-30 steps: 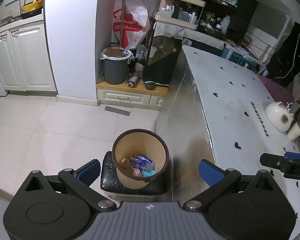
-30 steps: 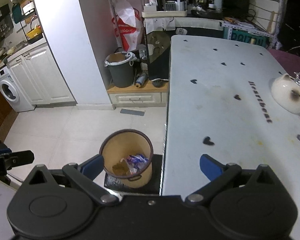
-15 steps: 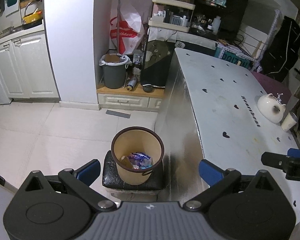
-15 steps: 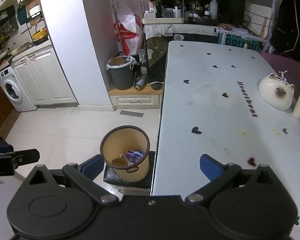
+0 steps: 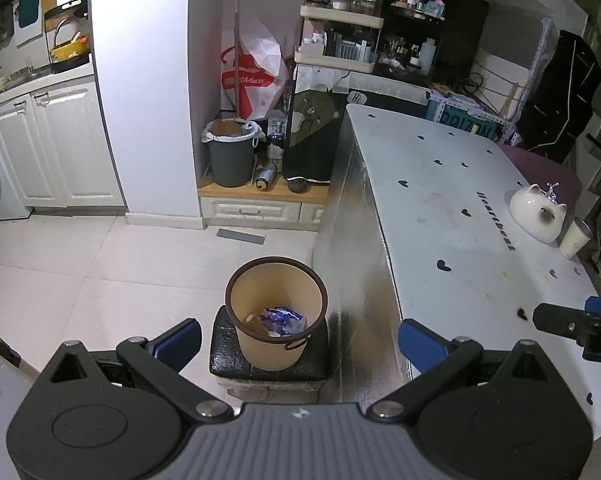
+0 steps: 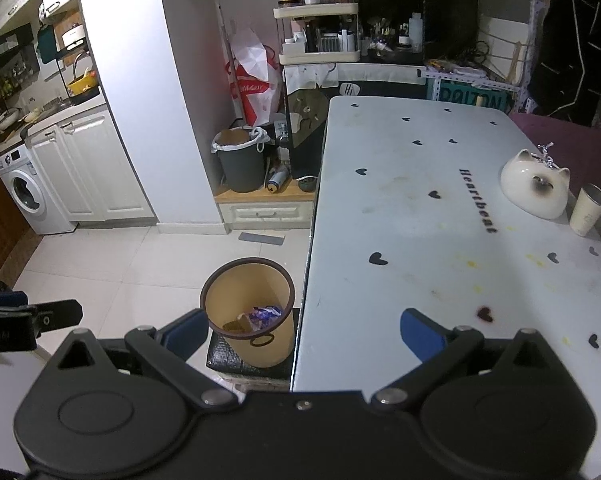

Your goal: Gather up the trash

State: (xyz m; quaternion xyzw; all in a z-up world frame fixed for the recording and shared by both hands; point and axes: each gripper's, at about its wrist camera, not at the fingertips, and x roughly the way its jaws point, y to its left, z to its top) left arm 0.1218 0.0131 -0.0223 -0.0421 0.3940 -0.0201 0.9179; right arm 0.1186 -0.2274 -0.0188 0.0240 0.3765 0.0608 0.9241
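A tan bin with a dark rim stands on a small black stool beside the white table's left edge. Inside lie a blue-purple wrapper and some brownish scraps. My left gripper is open, held above and short of the bin, nothing between its blue pads. My right gripper is open too, hovering over the table's near left edge with nothing in it. Each gripper's tip shows at the side of the other's view.
The white table with black heart marks carries a white cat-shaped pot and a cup at its right edge. A grey lined bin, a spray can and a red-white bag stand in the far alcove. A washing machine stands left.
Both grippers have drawn back and risen, so the bin looks smaller and farther and more of the table shows. Both stay open and empty.
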